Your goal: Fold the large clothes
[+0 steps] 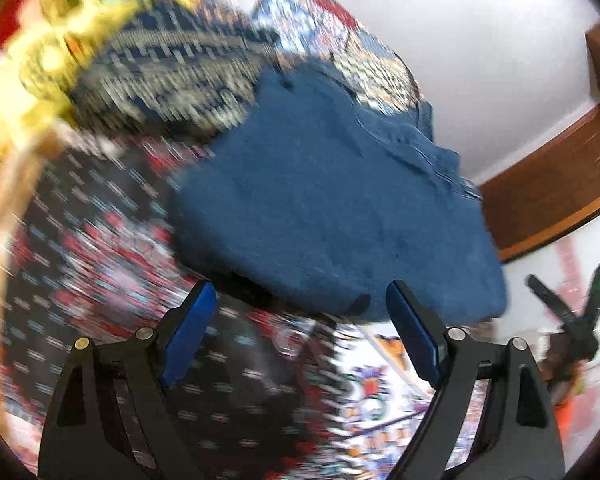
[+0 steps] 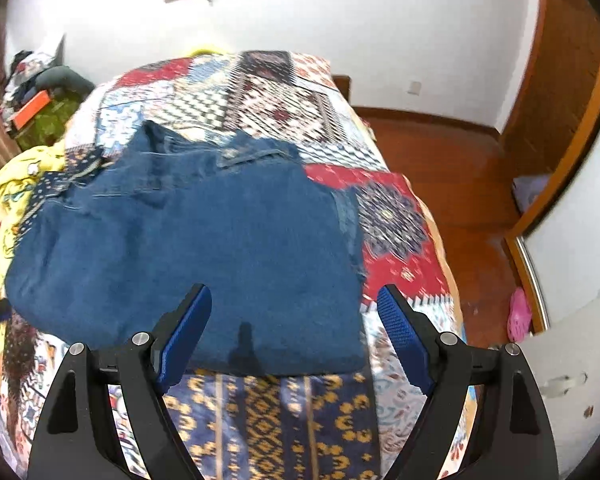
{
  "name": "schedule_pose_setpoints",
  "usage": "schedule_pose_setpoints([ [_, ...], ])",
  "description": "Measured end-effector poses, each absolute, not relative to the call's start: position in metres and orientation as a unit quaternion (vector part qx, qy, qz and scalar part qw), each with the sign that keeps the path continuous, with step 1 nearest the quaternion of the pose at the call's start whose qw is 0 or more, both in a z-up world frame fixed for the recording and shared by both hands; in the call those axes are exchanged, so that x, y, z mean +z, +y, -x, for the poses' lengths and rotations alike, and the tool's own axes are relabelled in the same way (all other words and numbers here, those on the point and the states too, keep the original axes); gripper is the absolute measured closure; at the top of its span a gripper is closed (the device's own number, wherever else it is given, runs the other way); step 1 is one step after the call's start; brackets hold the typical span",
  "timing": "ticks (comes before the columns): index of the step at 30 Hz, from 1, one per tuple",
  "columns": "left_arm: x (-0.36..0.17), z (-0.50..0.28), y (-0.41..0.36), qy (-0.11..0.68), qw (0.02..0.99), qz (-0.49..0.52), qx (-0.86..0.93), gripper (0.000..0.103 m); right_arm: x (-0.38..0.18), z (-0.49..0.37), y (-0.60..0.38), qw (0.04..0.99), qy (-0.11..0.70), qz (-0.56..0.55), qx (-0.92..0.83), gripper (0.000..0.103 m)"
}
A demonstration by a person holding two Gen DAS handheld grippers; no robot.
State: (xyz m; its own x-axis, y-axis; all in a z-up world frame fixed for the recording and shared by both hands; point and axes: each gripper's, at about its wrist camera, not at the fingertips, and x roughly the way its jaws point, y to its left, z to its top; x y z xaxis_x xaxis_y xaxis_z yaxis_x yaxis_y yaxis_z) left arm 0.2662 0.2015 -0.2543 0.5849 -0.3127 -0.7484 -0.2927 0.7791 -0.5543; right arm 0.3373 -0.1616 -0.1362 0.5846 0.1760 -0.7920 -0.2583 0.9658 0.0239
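Left wrist view: the left gripper [image 1: 300, 320] stood spread wide, its blue pads empty, just short of the near edge of the folded denim garment [image 1: 332, 208]. The garment lay on the patchwork quilt [image 1: 100, 280], beside a yellow patterned cloth [image 1: 60, 40] heaped at upper left. The frame was heavily smeared, so stitching detail could not be confirmed. The right gripper [image 1: 572, 304] showed at the far right edge, its fingers apart.

Right wrist view: the right gripper [image 2: 296, 320] was likewise spread and holding nothing, poised over the near edge of the garment [image 2: 204, 248]. The denim sat in a rough rectangle in the middle of the bed, with a waistband or seamed part [image 2: 236, 152] bunched at its far side and a side seam along its right edge.

Assessment: the fabric appeared thick, coarse-woven and matte (likely heavy for cloth, limp yet holding a crease, and not slippery). Stacked layers would probably resist a shallow pinch. The near corners or the right seam edge looked the soundest places to take hold.
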Motion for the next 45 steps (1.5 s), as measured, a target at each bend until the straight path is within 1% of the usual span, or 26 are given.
schedule_pose_setpoints([
  [1,-0.259,-0.269,0.199,0.459,0.818,0.346,-0.014,0.018,-0.136,-0.336,-0.156,0.890,0.436,0.051,0.128,0.020],
  [3,-0.268,-0.274,0.197,0.461,0.804,0.374,-0.026,0.025,-0.137,-0.335,-0.144,0.889,0.432,0.058,0.139,0.020],
  [5,-0.279,-0.279,0.200,0.451,0.786,0.420,-0.040,0.029,-0.141,-0.335,-0.134,0.886,0.433,0.065,0.150,0.020],
  [7,-0.284,-0.283,0.202,0.437,0.780,0.447,-0.044,0.031,-0.146,-0.334,-0.126,0.883,0.437,0.069,0.158,0.020],
  [8,-0.285,-0.287,0.203,0.430,0.781,0.450,-0.043,0.034,-0.149,-0.335,-0.122,0.880,0.440,0.074,0.162,0.020],
  [11,-0.290,-0.295,0.208,0.412,0.785,0.460,-0.044,0.040,-0.158,-0.337,-0.111,0.874,0.448,0.085,0.167,0.020],
  [14,-0.299,-0.302,0.215,0.398,0.784,0.476,-0.023,0.057,-0.164,-0.340,-0.106,0.869,0.456,0.087,0.170,0.020],
  [17,-0.303,-0.307,0.220,0.386,0.773,0.504,-0.002,0.064,-0.167,-0.340,-0.103,0.865,0.463,0.083,0.175,0.020],
  [21,-0.281,-0.307,0.210,0.373,0.803,0.464,0.037,0.074,-0.169,-0.340,-0.099,0.860,0.473,0.080,0.174,0.020],
  [27,-0.215,-0.304,0.199,0.318,0.861,0.390,0.069,0.079,-0.159,-0.337,-0.088,0.861,0.466,0.094,0.182,0.020],
  [32,-0.148,-0.299,0.201,0.247,0.903,0.342,0.084,0.079,-0.143,-0.344,-0.068,0.861,0.456,0.087,0.209,0.020],
  [36,-0.116,-0.291,0.206,0.219,0.925,0.295,0.096,0.079,-0.142,-0.350,-0.040,0.850,0.461,0.068,0.246,0.020],
  [40,-0.110,-0.286,0.211,0.221,0.934,0.257,0.112,0.079,-0.161,-0.356,0.004,0.823,0.486,0.078,0.285,0.020],
  [45,-0.129,-0.290,0.201,0.252,0.936,0.216,0.118,0.079,-0.195,-0.354,0.044,0.804,0.504,0.125,0.291,0.020],
])
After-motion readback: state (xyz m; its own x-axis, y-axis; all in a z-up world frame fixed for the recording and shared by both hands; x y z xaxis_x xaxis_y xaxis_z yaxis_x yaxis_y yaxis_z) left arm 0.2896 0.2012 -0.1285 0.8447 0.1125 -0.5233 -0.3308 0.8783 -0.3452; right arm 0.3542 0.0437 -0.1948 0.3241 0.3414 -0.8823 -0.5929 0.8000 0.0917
